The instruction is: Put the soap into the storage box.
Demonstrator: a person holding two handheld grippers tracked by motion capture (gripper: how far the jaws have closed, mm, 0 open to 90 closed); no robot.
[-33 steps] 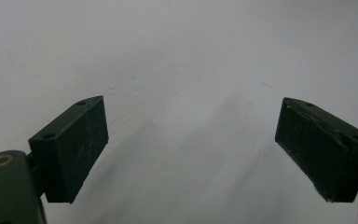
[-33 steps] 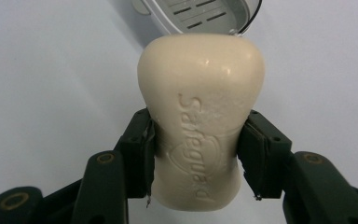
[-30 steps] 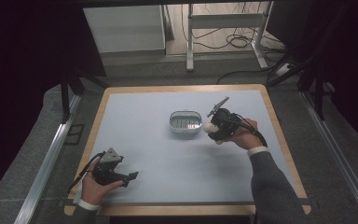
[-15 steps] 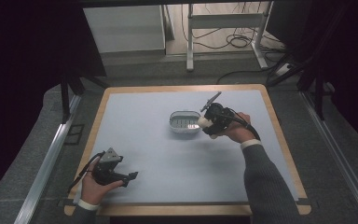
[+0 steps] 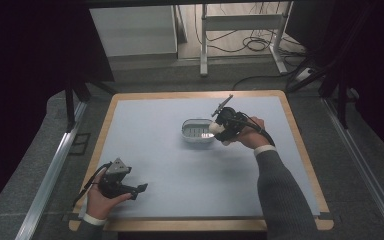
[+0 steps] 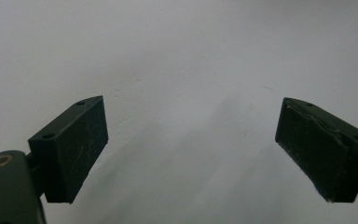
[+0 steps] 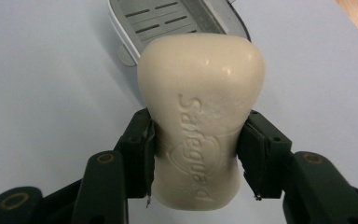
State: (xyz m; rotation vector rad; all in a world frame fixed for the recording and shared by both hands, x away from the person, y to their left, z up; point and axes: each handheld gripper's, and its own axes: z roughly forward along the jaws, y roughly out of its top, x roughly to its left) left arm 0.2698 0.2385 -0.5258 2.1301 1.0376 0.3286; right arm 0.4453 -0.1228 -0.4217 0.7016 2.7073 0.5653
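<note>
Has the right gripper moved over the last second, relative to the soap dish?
Yes. The right gripper, shut on the soap bar, has moved toward the table's far left, closing on the soap dish; its tip now sits over the dish's right rim.

We see the table evenly and fairly brightly lit from above, while the surroundings to its left and right fall into near black. Shadows on its surface are soft and faint. In the left gripper view the picture is dim and greyish, with a pale diffuse shadow between the jaws, darkening toward the near edge. In the right gripper view the bar of soap is sharp, its embossed lettering legible; the slotted dish beyond is slightly soft.
</note>
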